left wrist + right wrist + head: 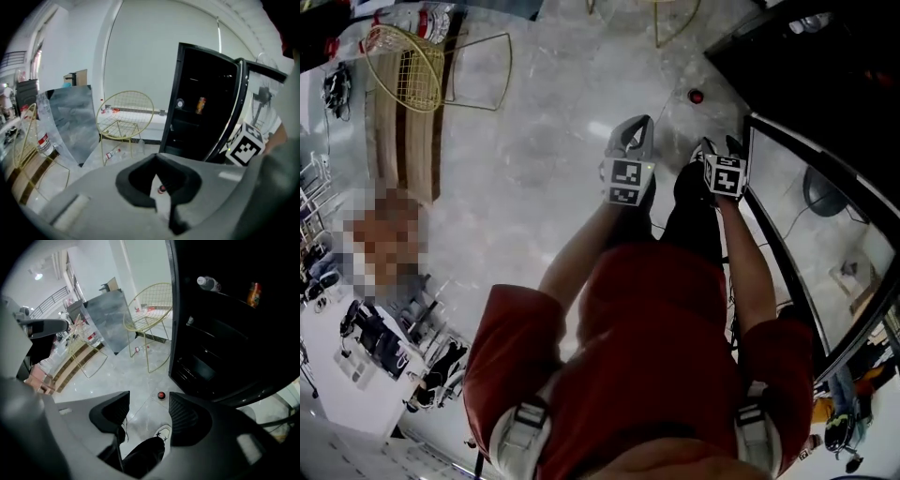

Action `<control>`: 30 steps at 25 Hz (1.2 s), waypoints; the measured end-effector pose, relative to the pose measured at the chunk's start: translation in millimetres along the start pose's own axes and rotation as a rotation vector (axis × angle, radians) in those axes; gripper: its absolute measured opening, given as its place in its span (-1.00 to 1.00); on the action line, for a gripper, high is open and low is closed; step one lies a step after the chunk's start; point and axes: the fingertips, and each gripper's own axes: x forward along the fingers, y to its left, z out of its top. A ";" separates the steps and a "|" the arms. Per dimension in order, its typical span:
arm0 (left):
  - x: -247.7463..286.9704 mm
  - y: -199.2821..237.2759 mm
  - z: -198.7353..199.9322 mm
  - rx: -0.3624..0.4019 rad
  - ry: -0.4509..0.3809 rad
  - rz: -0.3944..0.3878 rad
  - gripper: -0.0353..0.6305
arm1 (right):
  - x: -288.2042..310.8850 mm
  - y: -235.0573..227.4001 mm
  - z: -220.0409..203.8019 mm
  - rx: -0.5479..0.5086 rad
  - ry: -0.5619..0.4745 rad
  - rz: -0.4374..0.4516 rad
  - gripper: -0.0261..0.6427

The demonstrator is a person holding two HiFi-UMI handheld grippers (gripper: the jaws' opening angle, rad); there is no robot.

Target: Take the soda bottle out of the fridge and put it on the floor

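Pale marble floor ran up to a black fridge, which stood open at about two o'clock from the person. What looked like the soda bottle, a small one with an orange label, stood upright on a high shelf inside, at about one o'clock in the right gripper view. A clear bottle lay on its side well to its left on the same level. The glass door was swung wide at the person's right.

Both tools were held out in front at chest height, well short of the shelf. The right tool had its jaws spread with nothing between them; only the floor, a small red round thing and the person's shoe showed through the gap. The left tool had its jaws pressed together at the tips, pinching nothing.

So, as I judge it, only the opening of the fridge was done. Reaching in, gripping the bottle, lifting it out and setting it on the floor were all left. A gold wire chair stood at eleven o'clock, clear of the path.
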 end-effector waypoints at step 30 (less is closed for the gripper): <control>-179.4 1.6 230.6 0.008 -0.379 0.037 -0.89 | -311.2 69.7 212.0 -0.034 -0.583 0.077 -0.18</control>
